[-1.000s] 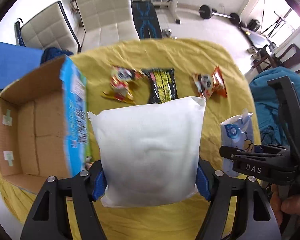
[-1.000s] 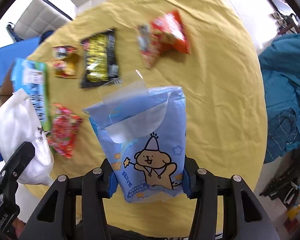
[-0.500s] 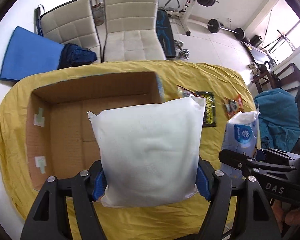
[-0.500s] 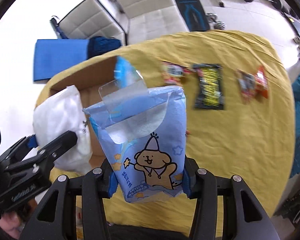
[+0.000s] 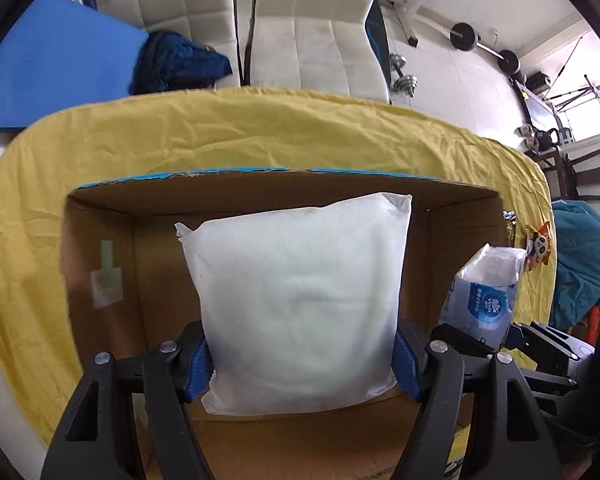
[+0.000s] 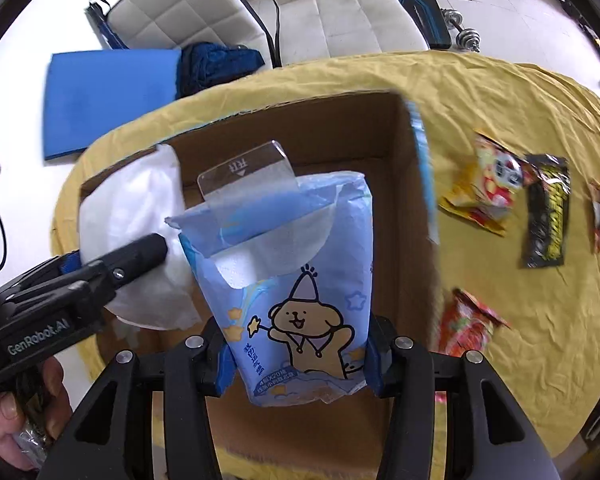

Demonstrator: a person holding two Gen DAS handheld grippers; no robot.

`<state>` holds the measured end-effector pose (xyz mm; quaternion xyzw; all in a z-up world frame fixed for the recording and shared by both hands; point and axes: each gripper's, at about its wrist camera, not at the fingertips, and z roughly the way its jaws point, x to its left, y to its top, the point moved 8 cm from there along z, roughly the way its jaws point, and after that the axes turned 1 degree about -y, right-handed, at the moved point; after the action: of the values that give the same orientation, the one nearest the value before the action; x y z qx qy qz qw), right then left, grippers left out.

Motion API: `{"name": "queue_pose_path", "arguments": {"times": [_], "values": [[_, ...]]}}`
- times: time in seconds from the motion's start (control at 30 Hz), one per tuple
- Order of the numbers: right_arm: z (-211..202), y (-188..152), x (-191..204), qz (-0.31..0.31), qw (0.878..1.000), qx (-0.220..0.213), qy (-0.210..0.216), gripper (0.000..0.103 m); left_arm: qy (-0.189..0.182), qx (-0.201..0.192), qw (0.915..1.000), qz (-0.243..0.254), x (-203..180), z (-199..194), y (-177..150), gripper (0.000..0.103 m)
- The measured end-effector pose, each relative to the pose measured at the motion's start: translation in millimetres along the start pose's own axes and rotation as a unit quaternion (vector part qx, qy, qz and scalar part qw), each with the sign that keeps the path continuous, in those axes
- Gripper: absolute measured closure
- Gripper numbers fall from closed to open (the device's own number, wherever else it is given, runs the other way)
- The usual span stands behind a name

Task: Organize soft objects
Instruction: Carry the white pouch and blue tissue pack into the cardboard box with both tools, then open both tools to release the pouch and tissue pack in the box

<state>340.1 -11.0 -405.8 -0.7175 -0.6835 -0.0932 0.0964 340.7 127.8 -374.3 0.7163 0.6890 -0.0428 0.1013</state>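
My left gripper (image 5: 300,364) is shut on a white soft pack (image 5: 296,300) and holds it over the open cardboard box (image 5: 100,248). My right gripper (image 6: 300,364) is shut on a blue tissue pack (image 6: 292,272) with a cartoon bear, its clear flap standing open, held over the same box (image 6: 404,184). The tissue pack shows at the right of the left wrist view (image 5: 484,292). The white pack (image 6: 136,232) and left gripper (image 6: 112,268) show at the left of the right wrist view. Both packs hang side by side above the box.
The box sits on a table with a yellow cloth (image 5: 260,132). Several snack packets (image 6: 488,188) lie on the cloth right of the box. Two white chairs (image 5: 320,32) and a blue mat (image 5: 52,68) stand beyond the table.
Both grippers have swung left from over the snack packets to over the box, each still holding its pack. The box now fills the middle of both views.
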Motion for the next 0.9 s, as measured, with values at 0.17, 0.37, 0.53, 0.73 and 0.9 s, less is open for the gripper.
{"name": "queue_pose_path", "arguments": {"times": [0.17, 0.37, 0.53, 0.73, 0.9], "values": [[34.2, 20.1, 4.7, 0.008, 1.000, 0.012, -0.028, 0.051, -0.019, 0.041, 0.9990, 0.001, 16.3, 40.9, 8.2, 0.033], [53.6, 31.6, 1.9, 0.016, 0.998, 0.009, -0.053, 0.051, -0.042, 0.062, 0.9972, 0.003, 19.1, 68.0, 8.1, 0.033], [60.3, 33.4, 3.8, 0.014, 0.998, 0.011, -0.064, 0.049, -0.054, 0.075, 0.9957, 0.004, 20.5, 81.6, 6.4, 0.032], [62.1, 36.5, 4.6, 0.011, 0.998, 0.016, -0.066, 0.045, -0.046, 0.076, 0.9960, 0.000, 25.3, 78.9, 2.9, 0.032], [57.4, 33.7, 7.9, 0.001, 0.997, 0.013, -0.070, 0.033, -0.031, 0.075, 0.9967, -0.002, 29.9, 73.2, -1.4, 0.031]]}}
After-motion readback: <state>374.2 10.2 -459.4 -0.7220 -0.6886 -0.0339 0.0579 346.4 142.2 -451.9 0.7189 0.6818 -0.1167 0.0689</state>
